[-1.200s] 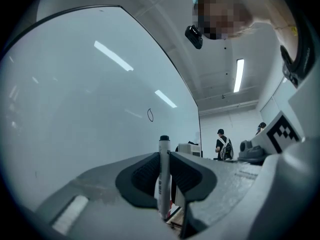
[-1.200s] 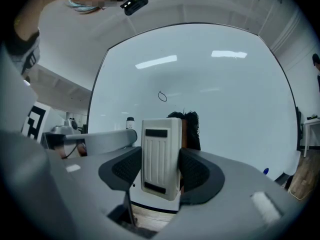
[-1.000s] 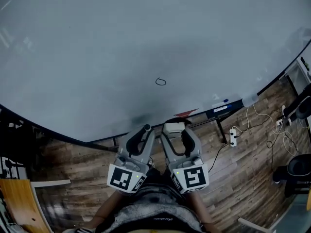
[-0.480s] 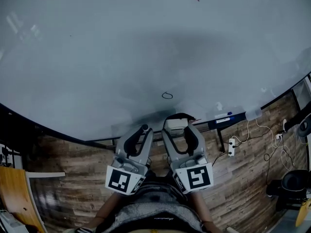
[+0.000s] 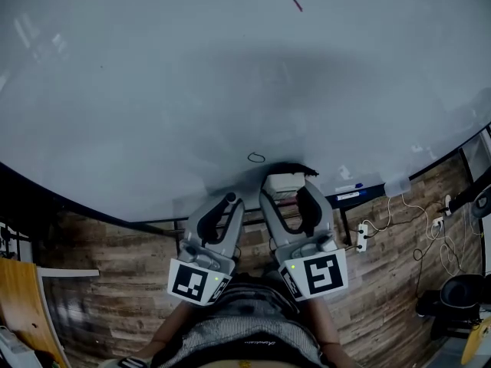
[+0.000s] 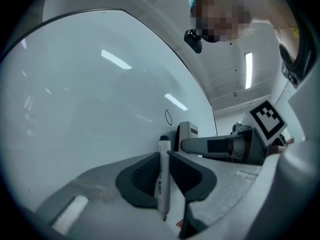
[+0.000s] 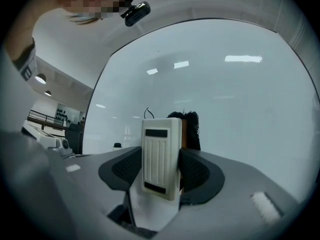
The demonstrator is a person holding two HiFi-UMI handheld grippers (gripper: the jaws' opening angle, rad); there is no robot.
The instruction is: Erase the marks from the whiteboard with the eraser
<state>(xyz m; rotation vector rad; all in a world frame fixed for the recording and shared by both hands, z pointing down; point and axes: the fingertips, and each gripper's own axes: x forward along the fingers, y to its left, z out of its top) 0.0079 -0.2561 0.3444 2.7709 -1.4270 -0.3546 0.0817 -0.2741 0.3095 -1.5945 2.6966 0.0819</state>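
- Nearest you, at the bottom centre of the head view, the left gripper (image 5: 228, 202) is clamped on a white marker (image 6: 162, 176), whose barrel stands upright between the pads. Keep that hand low and off the board so the marker's tip adds no new stroke.
- Just right of it, the right gripper (image 5: 289, 194) is closed on the eraser (image 7: 160, 156), a cream ribbed block pinched by its two sides. Its dark felt (image 7: 193, 126) is on the side turned to the whiteboard (image 5: 192, 75).
- The felt sits at the board's lower edge; I cannot tell whether it touches. Set it down flat rather than on a corner, so the whole face wipes.
- Your closest target is the small black loop (image 5: 255, 158), just up and left of the eraser. Slide across it with even pressure and overlap your passes; a single light sweep would likely leave a ghost.
- Farthest off, near the top centre of the head view, is a short red stroke (image 5: 297, 4), well apart from the eraser. That one will call for a long upward reach.
- Print runs along the marker's barrel but is too small to read. The eraser's back shows two dark strips and no legible text. The cubes (image 5: 198, 280) carry only black-and-white square patterns.
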